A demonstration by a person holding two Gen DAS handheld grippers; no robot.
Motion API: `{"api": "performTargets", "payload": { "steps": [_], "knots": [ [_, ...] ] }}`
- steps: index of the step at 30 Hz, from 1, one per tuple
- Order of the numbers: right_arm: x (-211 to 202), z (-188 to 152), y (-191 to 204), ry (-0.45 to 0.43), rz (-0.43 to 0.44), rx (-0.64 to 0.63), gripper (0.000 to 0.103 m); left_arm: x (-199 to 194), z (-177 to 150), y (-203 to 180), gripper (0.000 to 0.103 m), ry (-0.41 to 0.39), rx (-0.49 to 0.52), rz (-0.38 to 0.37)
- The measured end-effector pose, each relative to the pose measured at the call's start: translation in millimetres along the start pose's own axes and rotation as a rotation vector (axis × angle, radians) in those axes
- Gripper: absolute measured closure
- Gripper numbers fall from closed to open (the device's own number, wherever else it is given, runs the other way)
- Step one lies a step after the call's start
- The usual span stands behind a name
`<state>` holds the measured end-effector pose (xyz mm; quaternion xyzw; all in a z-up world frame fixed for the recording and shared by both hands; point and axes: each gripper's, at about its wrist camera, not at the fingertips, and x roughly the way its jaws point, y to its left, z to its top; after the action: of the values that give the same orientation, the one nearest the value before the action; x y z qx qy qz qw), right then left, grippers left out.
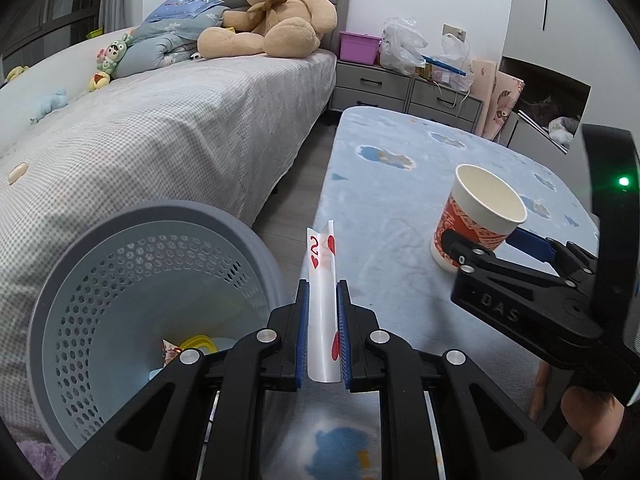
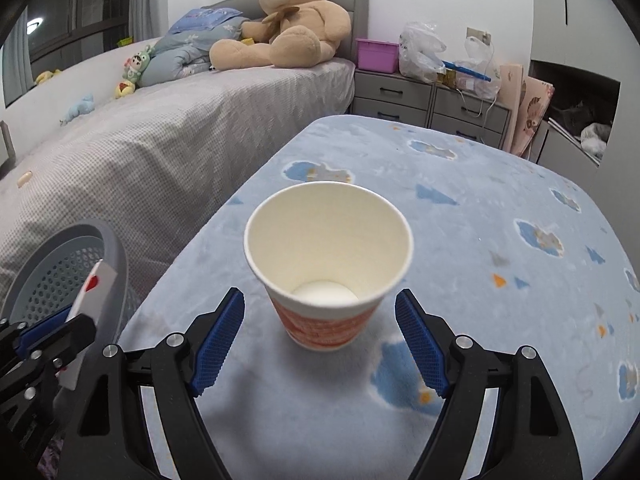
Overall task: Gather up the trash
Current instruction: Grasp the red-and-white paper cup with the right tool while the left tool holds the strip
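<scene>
Directly ahead of the right gripper (image 2: 320, 340), centred between its two spread fingers, a paper cup (image 2: 328, 264) is seen standing upright on the blue blanket-covered table (image 2: 500, 300). The jaws are held wide, one blue pad to either side of the cup's lower body, and neither pad is touching it. The cup's long axis is vertical and its mouth faces up, so it can be judged that a level closing across the printed wall is all the coming move turns on; a slight advance may be needed first, since the pads appear to flank only the near part of the base.

To the left of that gripper, the left gripper (image 1: 323, 320) is clamped narrowly on a bent playing card (image 1: 322, 280), which is held on edge with its long axis running forward along the fingers. Ahead and to the left of this gripper, lower than the table top, a grey perforated trash basket (image 1: 120, 280) is seen with its mouth tilted toward the camera and some scraps already inside. The card is nearer the basket than the cup is, but it is not yet over the rim, as far as can be judged.
</scene>
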<state>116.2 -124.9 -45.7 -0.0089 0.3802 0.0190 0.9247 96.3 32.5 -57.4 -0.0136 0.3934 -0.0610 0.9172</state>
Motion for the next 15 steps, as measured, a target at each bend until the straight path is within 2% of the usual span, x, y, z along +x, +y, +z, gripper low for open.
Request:
{"api": "performTargets", "payload": {
  "steps": [4,6,8,15],
  "knots": [
    [10.9,2.6,3.6,0.0,-0.016,-0.004,0.027,5.8,-0.2,7.9,0.09,0.014,-0.016,0.006],
    [15.2,3.3,4.6,0.013,-0.014,-0.007,0.03,8.7,-0.9,10.9,0.09,0.021,-0.021,0.011],
    [17.1,3.8,2.3,0.02,-0.017,0.004,0.045,10.9,-0.8,14.0,0.09,0.029,-0.028,0.015],
    [11.2,2.3,1.4,0.005,-0.02,0.019,0.045,9.7,-2.3,19.4,0.09,0.029,-0.041,0.007]
  ]
}}
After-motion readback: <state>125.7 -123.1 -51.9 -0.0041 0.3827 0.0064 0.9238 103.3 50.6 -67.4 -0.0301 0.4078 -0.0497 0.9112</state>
